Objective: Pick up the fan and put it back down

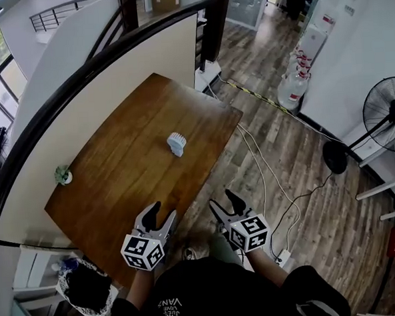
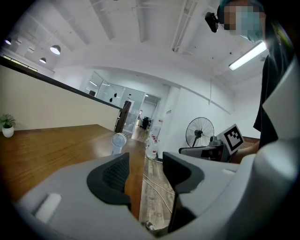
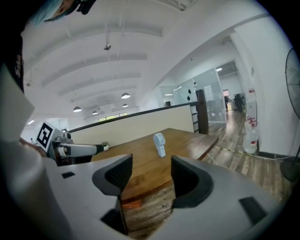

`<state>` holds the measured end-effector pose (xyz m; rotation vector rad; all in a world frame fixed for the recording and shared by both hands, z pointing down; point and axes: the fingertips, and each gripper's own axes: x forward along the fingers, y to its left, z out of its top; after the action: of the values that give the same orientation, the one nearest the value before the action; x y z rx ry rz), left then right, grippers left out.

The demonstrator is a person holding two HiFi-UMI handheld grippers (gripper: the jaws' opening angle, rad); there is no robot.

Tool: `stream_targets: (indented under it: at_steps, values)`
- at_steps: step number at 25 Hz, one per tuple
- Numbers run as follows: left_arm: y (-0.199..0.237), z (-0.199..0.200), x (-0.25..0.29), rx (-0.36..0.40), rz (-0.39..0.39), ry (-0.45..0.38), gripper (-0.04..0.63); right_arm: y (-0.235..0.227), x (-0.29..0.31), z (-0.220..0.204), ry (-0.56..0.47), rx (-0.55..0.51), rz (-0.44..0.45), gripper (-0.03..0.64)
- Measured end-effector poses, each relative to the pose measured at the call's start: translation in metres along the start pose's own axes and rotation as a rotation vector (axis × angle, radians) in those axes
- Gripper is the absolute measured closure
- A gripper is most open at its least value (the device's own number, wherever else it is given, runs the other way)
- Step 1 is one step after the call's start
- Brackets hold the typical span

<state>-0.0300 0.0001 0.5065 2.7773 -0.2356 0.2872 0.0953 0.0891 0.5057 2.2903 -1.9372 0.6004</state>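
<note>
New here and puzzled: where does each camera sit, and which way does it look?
Head view: on the person's head, looking steeply down at the table, small fan, left gripper and right gripper; forearms and shirt show.
Left gripper view: on the left gripper, along its open, empty jaws toward the small fan; shirt at right.
Right gripper view: on the right gripper, along its open, empty jaws toward the small fan; shirt at left.
Shared: both gripper views show the small fan and each other's gripper.
</note>
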Motion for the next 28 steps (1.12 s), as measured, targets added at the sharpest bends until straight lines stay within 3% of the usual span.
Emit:
stream_targets:
  at_steps: [8, 16, 28]
  values:
    - [0.024, 0.013, 0.034, -0.051, 0.127, -0.031, 0.387, -0.041, 0.055, 0.024, 0.041, -0.062, 0.096, 0.391]
    - [0.042, 0.029, 0.062, -0.114, 0.303, -0.087, 0.387, -0.058, 0.119, 0.039, 0.13, -0.148, 0.272, 0.388]
    - [0.053, 0.011, 0.063, -0.212, 0.595, -0.144, 0.387, -0.055, 0.214, 0.017, 0.233, -0.28, 0.469, 0.378]
